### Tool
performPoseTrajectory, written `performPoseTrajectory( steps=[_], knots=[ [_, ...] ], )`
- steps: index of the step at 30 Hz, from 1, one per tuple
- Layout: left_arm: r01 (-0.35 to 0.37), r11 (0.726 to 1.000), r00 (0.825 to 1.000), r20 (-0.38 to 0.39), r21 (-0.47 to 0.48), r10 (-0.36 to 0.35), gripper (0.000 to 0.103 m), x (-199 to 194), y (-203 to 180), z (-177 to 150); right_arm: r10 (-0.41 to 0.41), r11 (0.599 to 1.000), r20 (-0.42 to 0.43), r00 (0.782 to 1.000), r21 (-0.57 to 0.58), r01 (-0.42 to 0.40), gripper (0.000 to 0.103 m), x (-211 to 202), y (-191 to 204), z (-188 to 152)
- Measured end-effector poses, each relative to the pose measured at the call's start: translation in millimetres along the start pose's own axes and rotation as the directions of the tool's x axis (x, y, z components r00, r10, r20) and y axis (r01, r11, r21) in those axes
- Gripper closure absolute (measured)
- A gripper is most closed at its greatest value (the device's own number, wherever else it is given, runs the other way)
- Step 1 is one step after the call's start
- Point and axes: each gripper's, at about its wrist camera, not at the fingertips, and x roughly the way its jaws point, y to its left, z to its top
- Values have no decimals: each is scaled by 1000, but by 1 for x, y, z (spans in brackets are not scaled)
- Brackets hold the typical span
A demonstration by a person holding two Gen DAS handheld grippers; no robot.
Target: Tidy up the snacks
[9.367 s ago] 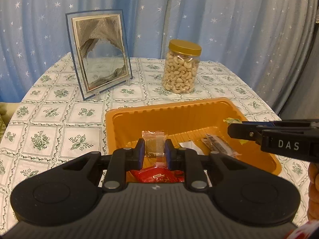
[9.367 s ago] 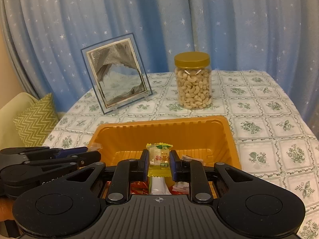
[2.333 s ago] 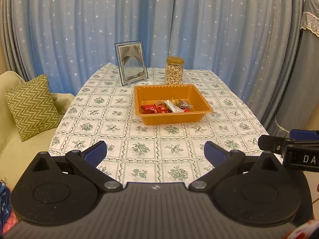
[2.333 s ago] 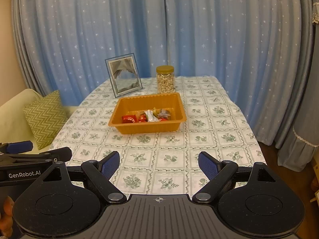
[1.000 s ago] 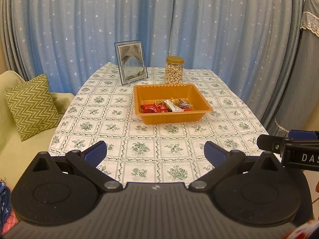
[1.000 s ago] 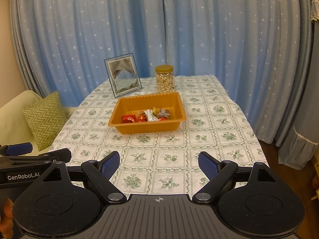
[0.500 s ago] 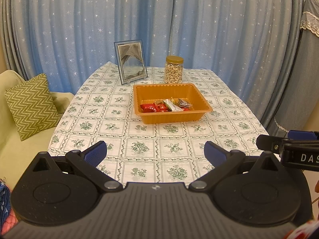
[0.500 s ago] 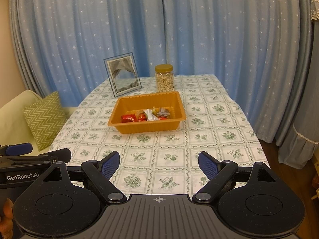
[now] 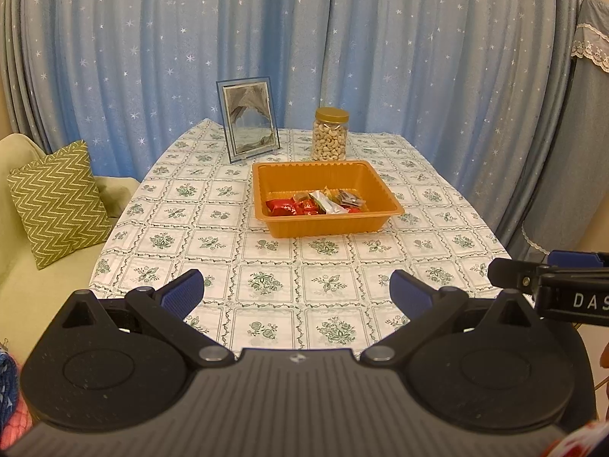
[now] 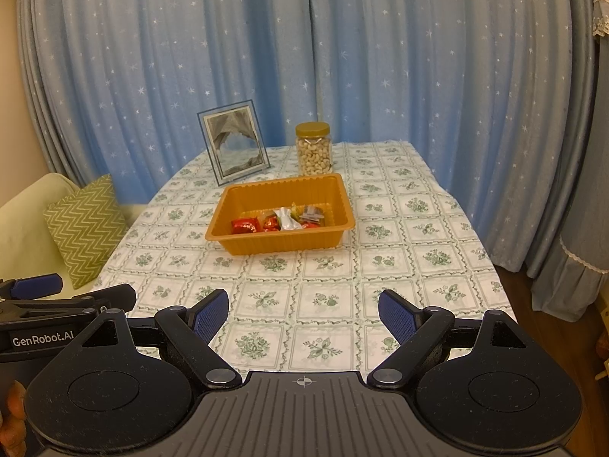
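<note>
1. the left gripper point(image 9: 297, 291) hangs over the near edge of the table point(image 9: 228, 266), with its two blue pads far apart and nothing between them.
2. the right gripper point(image 10: 303, 316) is also over the near edge, its pads wide apart and empty.
3. in the left view the side of the right gripper shows at the right border; in the right view the side of the left gripper shows at the left border.
4. the snacks point(image 9: 316, 203) lie in an orange tray point(image 9: 327, 224) near the middle of the table, well apart from both grippers.
5. inside the tray the red packets point(image 10: 243, 225) are on the left, a silver packet point(image 10: 285, 219) is in the middle, and dark and yellow small packets are on the right; all are near the front wall of the tray.
6. a jar point(image 9: 330, 134) of cashews with a gold lid stands upright just behind the tray.
7. a picture frame point(image 9: 248, 123) stands to the left of the jar and leans back a little.
8. the table has a white cloth with green flower squares.
9. a green zigzag cushion point(image 9: 57, 202) leans on a pale sofa at the left of the table.
10. blue curtains point(image 10: 304, 57) with small stars hang behind the table.
</note>
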Motion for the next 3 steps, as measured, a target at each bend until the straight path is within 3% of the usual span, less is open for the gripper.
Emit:
performPoseTrajectory(
  steps=[3],
  knots=[
    [4,1000,1000,-3,0,-4,0,1,0,0,-1,1000,0,1000,1,1,17,0,0,-1]
  ],
)
